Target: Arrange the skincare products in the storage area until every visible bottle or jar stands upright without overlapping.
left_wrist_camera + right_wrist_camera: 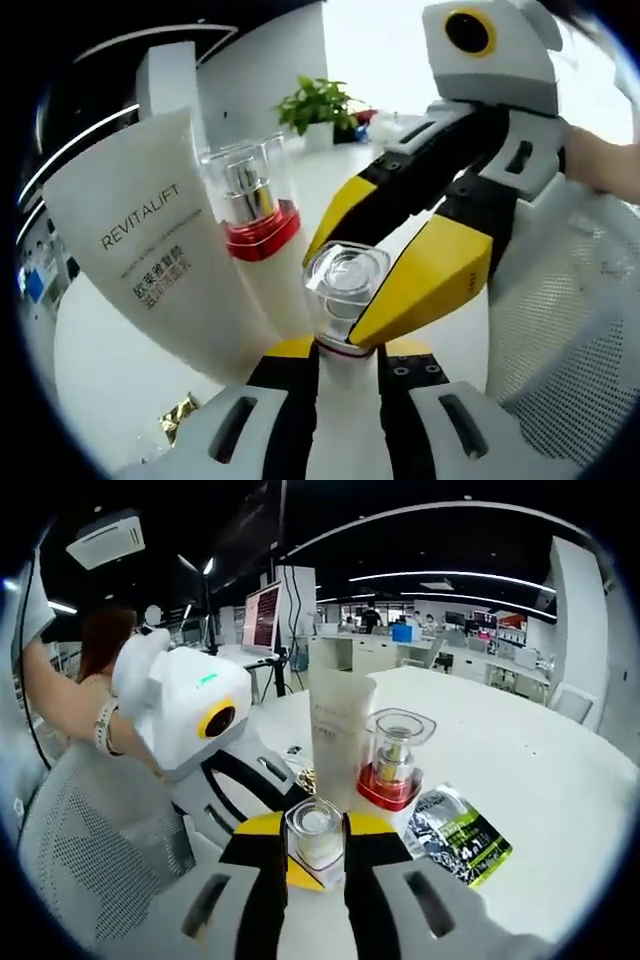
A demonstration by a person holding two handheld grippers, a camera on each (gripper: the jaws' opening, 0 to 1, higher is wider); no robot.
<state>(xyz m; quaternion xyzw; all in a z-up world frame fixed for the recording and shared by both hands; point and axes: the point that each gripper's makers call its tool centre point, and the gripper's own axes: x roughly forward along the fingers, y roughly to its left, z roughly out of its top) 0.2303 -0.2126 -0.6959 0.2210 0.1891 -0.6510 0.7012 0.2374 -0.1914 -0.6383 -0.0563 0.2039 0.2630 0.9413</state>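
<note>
Both grippers close on one clear-capped bottle (318,838) just above the white worktop (520,770): the right gripper (318,860) clamps it from the sides, and the left gripper (345,350) grips it lower down. Just beyond stand a pump bottle (393,760) with a red collar and a white Revitalift tube (150,250), touching. A green-and-black sachet (458,835) lies beside them.

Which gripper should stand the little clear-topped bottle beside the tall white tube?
Probably the right gripper: its fingers flank the little bottle on both sides, with the white tube standing just ahead on the table. The left gripper seems to be at its base.
</note>
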